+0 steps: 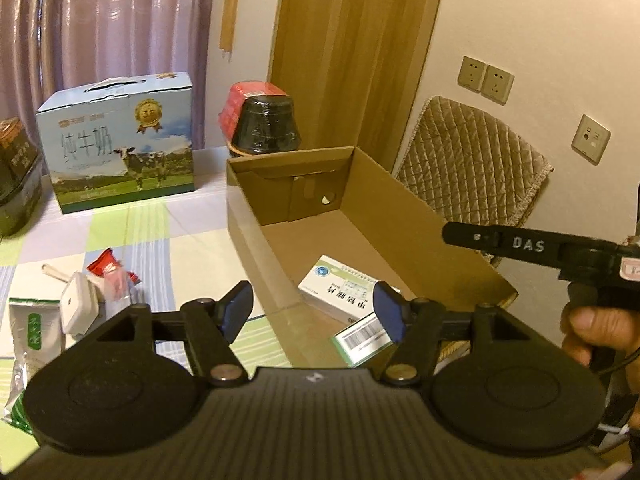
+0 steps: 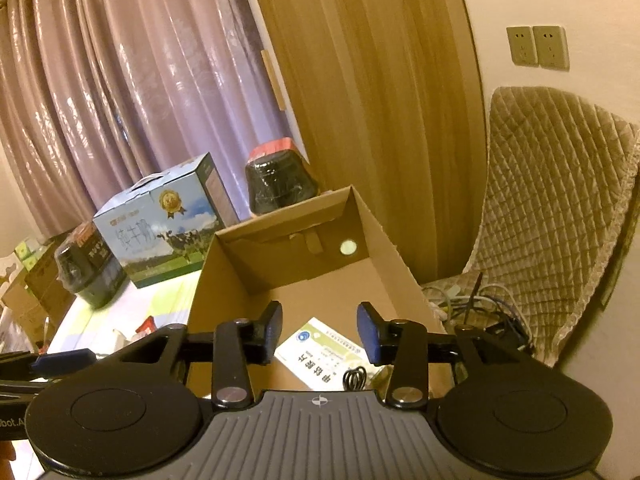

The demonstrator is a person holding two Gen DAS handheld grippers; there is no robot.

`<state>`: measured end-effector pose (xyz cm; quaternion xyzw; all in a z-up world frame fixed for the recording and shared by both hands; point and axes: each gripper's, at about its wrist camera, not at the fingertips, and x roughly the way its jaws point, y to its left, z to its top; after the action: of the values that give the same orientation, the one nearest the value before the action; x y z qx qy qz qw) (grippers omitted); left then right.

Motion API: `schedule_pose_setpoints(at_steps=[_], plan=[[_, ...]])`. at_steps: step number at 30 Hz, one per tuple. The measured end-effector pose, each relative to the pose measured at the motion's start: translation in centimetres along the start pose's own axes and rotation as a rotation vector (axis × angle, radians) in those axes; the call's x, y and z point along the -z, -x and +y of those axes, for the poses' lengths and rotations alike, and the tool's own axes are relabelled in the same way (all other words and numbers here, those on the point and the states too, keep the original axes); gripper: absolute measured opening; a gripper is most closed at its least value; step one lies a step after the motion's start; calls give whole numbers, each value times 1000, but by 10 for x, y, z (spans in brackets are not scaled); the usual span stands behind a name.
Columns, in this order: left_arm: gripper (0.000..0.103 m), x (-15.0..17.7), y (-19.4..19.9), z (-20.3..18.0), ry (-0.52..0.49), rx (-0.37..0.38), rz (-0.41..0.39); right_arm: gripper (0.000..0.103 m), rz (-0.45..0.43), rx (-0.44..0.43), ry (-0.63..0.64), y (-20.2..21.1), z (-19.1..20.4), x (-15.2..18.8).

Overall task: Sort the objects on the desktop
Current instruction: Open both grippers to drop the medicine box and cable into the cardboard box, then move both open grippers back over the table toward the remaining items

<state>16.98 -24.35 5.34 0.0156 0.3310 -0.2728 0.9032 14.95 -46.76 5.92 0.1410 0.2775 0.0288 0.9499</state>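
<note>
An open cardboard box (image 1: 420,216) stands on the table; it also shows in the right wrist view (image 2: 384,264). A white medicine box (image 1: 340,294) lies on its floor, seen from the right wrist too (image 2: 320,354), with a second barcoded box (image 1: 362,338) beside it and a small black coil (image 2: 355,378). My left gripper (image 1: 316,314) is open and empty over the box's near left wall. My right gripper (image 2: 320,332) is open and empty above the medicine box; its finger (image 1: 520,242) reaches in from the right in the left wrist view.
On the checked tablecloth left of the box lie a white charger (image 1: 78,308), a red snack packet (image 1: 110,276) and a green-white pouch (image 1: 34,340). A milk carton case (image 1: 120,148) and dark jars (image 1: 266,124) stand behind. A quilted chair (image 2: 560,208) is at right.
</note>
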Motion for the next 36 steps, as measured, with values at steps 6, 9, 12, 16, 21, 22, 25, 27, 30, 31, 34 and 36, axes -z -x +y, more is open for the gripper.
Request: schedule_pose_setpoints(at_steps=[6, 9, 12, 16, 21, 22, 25, 27, 30, 31, 34, 36], plan=[[66, 13, 15, 14, 13, -27, 6, 43, 8, -7, 11, 11, 10, 6], [66, 20, 25, 22, 22, -41, 10, 47, 15, -10, 9, 17, 15, 9], [67, 28, 36, 30, 26, -59, 14, 54, 12, -12, 5, 26, 22, 11], [75, 40, 53, 42, 35, -93, 24, 62, 3, -32, -10, 38, 34, 14], [80, 60, 79, 65, 71, -152, 30, 74, 3, -80, 5, 50, 62, 20], [82, 64, 83, 70, 79, -162, 32, 77, 4, -93, 11, 52, 69, 23], [87, 77, 100, 86, 99, -194, 30, 86, 3, -133, 28, 59, 91, 29], [91, 85, 113, 97, 105, -224, 29, 88, 5, -158, 36, 62, 105, 34], [94, 96, 128, 111, 102, -269, 36, 92, 16, -196, 55, 64, 127, 43], [95, 100, 134, 116, 104, -283, 38, 93, 21, -206, 61, 65, 133, 46], [96, 108, 149, 129, 126, -334, 31, 95, 49, -234, 84, 63, 152, 57], [96, 112, 158, 138, 137, -357, 26, 95, 66, -244, 107, 61, 162, 65]])
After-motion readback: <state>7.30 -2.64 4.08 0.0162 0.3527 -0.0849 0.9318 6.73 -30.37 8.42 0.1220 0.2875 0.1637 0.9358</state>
